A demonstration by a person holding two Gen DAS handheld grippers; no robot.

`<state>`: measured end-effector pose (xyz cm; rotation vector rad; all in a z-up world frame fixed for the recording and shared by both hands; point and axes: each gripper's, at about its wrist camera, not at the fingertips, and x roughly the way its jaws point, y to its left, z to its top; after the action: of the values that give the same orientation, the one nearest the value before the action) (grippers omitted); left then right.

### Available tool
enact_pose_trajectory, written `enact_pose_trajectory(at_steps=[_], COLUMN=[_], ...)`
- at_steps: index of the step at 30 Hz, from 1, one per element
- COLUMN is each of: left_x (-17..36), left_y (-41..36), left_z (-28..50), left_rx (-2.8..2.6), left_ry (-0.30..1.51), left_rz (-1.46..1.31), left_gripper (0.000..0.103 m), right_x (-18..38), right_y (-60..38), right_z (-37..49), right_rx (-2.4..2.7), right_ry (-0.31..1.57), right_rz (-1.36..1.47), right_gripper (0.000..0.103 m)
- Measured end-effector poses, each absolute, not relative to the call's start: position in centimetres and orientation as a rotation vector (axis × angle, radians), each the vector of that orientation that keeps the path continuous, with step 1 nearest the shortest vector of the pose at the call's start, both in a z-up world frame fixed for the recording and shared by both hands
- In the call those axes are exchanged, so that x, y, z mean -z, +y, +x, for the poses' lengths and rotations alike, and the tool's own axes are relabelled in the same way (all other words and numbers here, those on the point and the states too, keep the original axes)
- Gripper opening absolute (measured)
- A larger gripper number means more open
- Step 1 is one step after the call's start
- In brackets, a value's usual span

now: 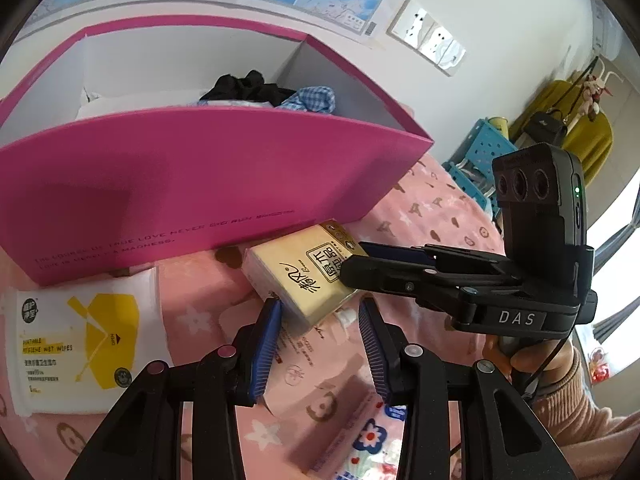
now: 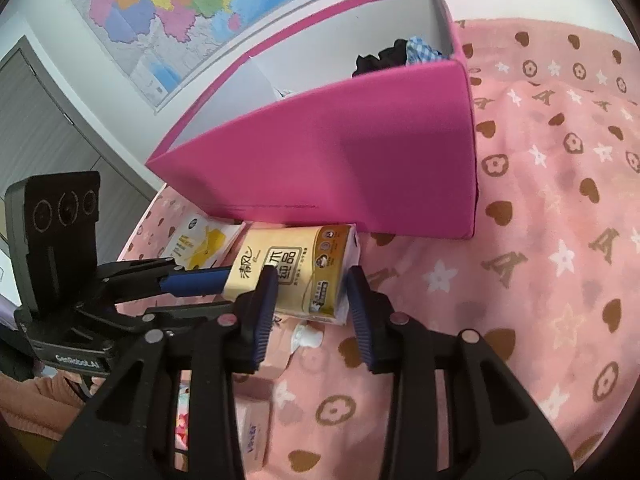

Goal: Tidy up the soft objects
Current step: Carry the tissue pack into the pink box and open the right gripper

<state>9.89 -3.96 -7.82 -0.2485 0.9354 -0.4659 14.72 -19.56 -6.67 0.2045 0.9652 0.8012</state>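
Observation:
A yellow tissue pack (image 1: 298, 280) lies on the pink blanket in front of the pink box (image 1: 200, 184); it also shows in the right wrist view (image 2: 296, 270). My left gripper (image 1: 320, 312) is open, with its fingertips at the pack's near end. My right gripper (image 2: 310, 280) is open around the pack's other end and appears from the right in the left wrist view (image 1: 360, 258). The pink box (image 2: 360, 152) holds black cloth (image 1: 244, 88) and blue checked cloth (image 1: 312, 100). A wet wipes pack (image 1: 76, 344) lies to the left.
The pink patterned blanket (image 2: 540, 240) covers the surface. A small pink tissue pack (image 2: 252, 432) and a flowered packet (image 1: 372, 436) lie near me. A blue stool (image 1: 484, 152) and a yellow chair (image 1: 576, 120) stand at the far right. A map (image 2: 180, 8) hangs on the wall.

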Motion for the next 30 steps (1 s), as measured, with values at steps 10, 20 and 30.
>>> enact_pose_trajectory(at_steps=[10, 20, 30], left_x=[5.4, 3.0, 0.3], left_y=[-4.7, -5.3, -6.0], left_z=[8.5, 7.8, 9.0], left_rx=[0.492, 0.511, 0.513], left_ry=[0.867, 0.805, 0.743], left_rz=[-0.207, -0.178, -0.138], left_gripper=[0.04, 0.04, 0.04], right_x=[3.8, 0.9, -2.5], right_y=[-21.1, -21.5, -21.7], right_z=[12.6, 11.2, 11.4], right_rx=[-0.805, -0.8, -0.787], right_ry=[0.883, 0.801, 0.705], right_rz=[0.188, 0.152, 0.094], right_gripper=[0.039, 0.039, 0.039])
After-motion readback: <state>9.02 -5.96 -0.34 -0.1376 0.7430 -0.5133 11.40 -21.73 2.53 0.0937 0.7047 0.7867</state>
